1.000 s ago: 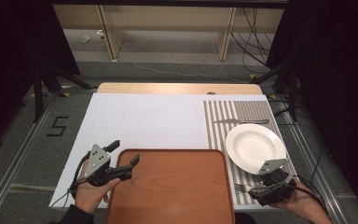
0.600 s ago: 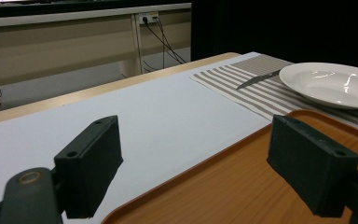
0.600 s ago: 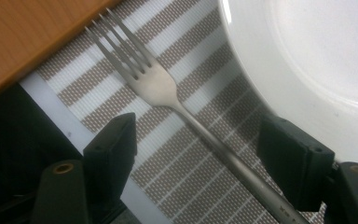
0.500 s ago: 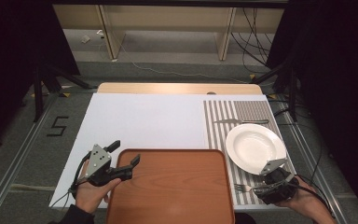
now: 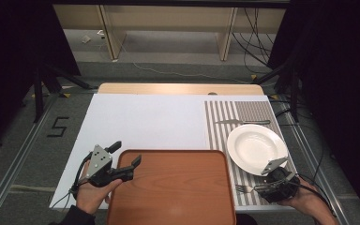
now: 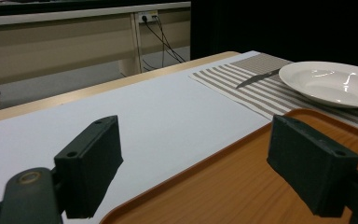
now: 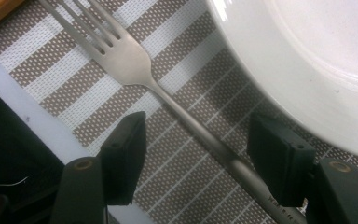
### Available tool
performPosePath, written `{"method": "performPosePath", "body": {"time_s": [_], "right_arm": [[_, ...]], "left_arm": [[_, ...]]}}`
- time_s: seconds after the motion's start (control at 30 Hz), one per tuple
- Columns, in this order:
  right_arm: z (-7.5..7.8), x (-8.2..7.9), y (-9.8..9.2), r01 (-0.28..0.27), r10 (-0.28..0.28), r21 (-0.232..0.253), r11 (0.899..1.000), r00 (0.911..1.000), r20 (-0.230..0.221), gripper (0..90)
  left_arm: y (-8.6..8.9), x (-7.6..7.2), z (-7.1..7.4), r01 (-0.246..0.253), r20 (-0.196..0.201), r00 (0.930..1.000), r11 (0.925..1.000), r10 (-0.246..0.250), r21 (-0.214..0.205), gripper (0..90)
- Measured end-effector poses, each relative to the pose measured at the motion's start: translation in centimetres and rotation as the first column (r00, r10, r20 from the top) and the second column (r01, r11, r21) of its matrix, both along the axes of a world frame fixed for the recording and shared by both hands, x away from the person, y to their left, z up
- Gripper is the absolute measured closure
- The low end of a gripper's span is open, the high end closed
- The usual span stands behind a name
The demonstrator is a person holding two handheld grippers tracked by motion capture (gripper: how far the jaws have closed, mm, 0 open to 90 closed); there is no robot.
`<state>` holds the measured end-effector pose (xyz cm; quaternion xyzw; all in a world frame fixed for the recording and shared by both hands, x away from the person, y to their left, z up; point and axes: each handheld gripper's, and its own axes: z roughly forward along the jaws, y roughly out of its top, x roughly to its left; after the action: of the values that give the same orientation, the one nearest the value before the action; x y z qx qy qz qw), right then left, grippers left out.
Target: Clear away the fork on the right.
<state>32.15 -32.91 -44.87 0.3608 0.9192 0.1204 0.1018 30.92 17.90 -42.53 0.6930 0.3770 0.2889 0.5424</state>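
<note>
A dark-walled room with shelving and loose cables at the back frames a table covered by a white sheet, with a striped placemat [image 5: 243, 126] on its right part. In the high view a wooden tray [image 5: 173, 187] lies at the near edge; the placemat bears a white plate [image 5: 255, 146], a knife [image 5: 241, 122] beyond it and a fork [image 5: 249, 189] just in front of it. The left gripper [image 5: 126, 155] rests over the tray's left corner, jaws apart and holding nothing. The right gripper [image 5: 266, 184] sits low over the fork's handle. The left gripper view adds little: bare jaws, tray rim, plate and knife beyond. The right gripper view supplies what the high view cannot: the fork handle runs between the jaws, which have just been closing, yet the pads stand off it on both sides. Judgement: the fork is approached but not yet grasped; nothing is on the tray, so lifting and placing remain.
</note>
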Motion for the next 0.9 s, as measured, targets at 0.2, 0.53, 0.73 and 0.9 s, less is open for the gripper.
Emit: {"method": "performPosePath", "body": {"time_s": [0.2,0.53,0.73,0.9], "right_arm": [[-0.22,0.43,-0.21,0.012,-0.012,0.010,1.000,0.9997,-0.022,42.9],[-0.44,0.91,-0.28,-0.004,0.006,0.037,0.999,0.9980,-0.062,49.5],[-0.32,0.85,-0.20,-0.005,0.007,0.029,1.000,0.9971,-0.076,58.2],[-0.20,0.70,0.20,-0.034,0.034,0.003,0.999,0.9958,-0.085,62.8]], "left_arm": [[-0.03,-0.02,0.00,0.001,0.000,1.0000,1.0000,-0.001,-0.001,16.8],[-0.06,0.02,-0.02,0.001,-0.001,1.0000,1.0000,-0.001,-0.001,16.8],[-0.02,0.01,-0.02,0.000,-0.001,1.0000,1.0000,0.000,-0.002,16.8],[-0.05,0.02,-0.04,0.000,-0.002,1.0000,1.0000,0.000,-0.002,16.8]]}}
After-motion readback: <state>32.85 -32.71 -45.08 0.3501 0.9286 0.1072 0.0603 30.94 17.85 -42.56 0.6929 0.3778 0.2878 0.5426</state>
